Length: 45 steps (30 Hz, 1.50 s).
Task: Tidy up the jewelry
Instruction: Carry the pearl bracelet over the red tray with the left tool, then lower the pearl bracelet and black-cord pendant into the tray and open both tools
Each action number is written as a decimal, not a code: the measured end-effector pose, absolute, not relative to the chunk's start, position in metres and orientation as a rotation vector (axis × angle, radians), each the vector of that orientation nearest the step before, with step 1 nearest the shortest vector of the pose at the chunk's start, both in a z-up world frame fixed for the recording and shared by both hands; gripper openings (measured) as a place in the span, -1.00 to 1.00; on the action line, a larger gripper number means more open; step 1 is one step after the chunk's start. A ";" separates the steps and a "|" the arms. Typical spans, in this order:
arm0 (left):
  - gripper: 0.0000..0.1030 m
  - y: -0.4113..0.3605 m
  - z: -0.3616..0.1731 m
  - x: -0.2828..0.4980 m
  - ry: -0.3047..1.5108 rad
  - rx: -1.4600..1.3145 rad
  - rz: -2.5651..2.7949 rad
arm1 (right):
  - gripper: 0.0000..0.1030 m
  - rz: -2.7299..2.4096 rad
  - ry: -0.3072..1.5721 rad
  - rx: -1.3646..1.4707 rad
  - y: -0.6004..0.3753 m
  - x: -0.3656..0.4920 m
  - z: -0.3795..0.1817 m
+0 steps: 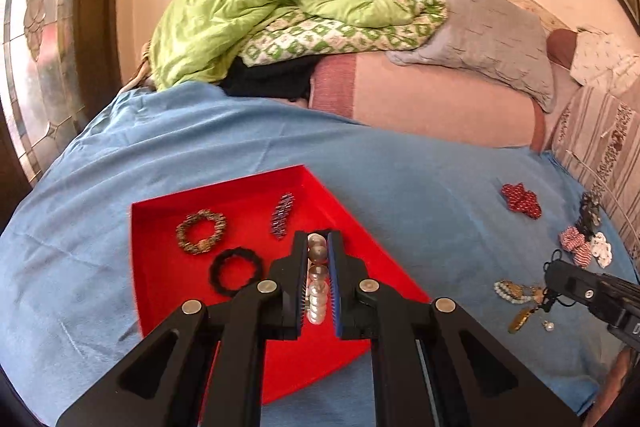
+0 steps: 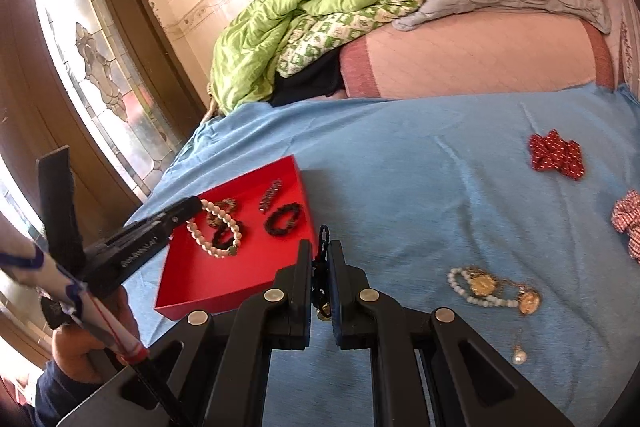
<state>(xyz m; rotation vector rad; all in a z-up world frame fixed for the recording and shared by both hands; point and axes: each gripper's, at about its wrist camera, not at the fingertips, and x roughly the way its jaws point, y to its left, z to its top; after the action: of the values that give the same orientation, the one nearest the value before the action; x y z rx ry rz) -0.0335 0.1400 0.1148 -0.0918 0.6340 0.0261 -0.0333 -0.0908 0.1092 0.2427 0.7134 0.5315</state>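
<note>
A red tray [image 1: 160, 291] [image 2: 188, 291] lies on the blue cloth. It holds a bronze beaded bracelet [image 1: 201, 231], a black bracelet [image 1: 235, 271] [image 2: 285, 219] and a dark beaded piece [image 1: 282, 215] [image 2: 270, 195]. My left gripper [image 1: 318, 241] [image 2: 192, 207] is shut on a pearl bracelet [image 1: 317, 291] [image 2: 216, 233] that hangs over the tray. My right gripper [image 2: 320, 247] [image 1: 554, 273] is shut on a black cord piece [image 2: 320, 267] just right of the tray. A white-bead and gold-medallion tangle [image 2: 492, 289] [image 1: 516, 295] and a loose pearl [image 2: 519, 357] lie on the cloth.
Red scrunchie [image 2: 556, 155] [image 1: 520, 201], checked scrunchie [image 2: 628, 223] [image 1: 576, 247] and a white one [image 1: 602, 249] lie at right. Green quilt [image 1: 260, 11] and grey pillow [image 1: 488, 35] are piled at the back. A glazed door [image 2: 92, 67] stands left.
</note>
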 end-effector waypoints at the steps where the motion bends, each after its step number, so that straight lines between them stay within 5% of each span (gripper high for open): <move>1: -0.82 0.144 0.113 -0.034 0.639 -0.093 0.033 | -0.83 0.538 0.715 0.246 -0.088 -0.033 0.110; 20: -0.82 0.222 0.097 -0.038 0.699 -0.216 0.144 | -0.83 0.674 0.762 0.254 0.008 -0.008 0.122; 45: -0.82 0.232 0.067 -0.018 0.802 -0.218 0.194 | -0.83 0.643 0.906 0.156 0.078 0.039 0.077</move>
<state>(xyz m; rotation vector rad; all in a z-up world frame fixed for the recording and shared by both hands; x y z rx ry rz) -0.0179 0.2325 0.0671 -0.2176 0.8023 0.1941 0.0394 0.0778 0.0775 0.1559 0.9062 0.6428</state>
